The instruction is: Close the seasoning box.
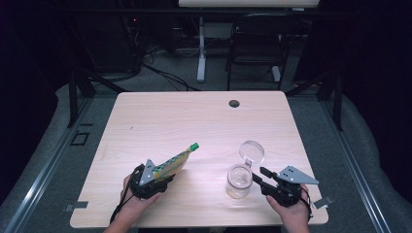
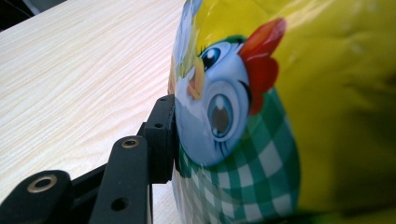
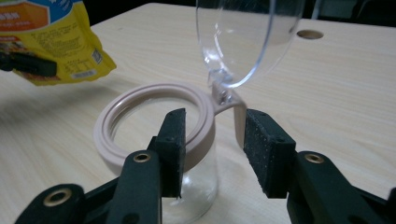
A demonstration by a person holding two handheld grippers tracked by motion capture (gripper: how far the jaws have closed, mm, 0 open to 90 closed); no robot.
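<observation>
In the high view, our left hand-held gripper [image 1: 163, 178] clasps a yellow pouch [image 1: 176, 162] above the desk [image 1: 194, 116]. In the left gripper view, a pad presses the pouch. In the right gripper view, our right hand-held gripper [image 3: 212, 149] straddles the glass jar [image 3: 154, 140] rim at its hinged lid [image 3: 245, 37], pads not pressing.
</observation>
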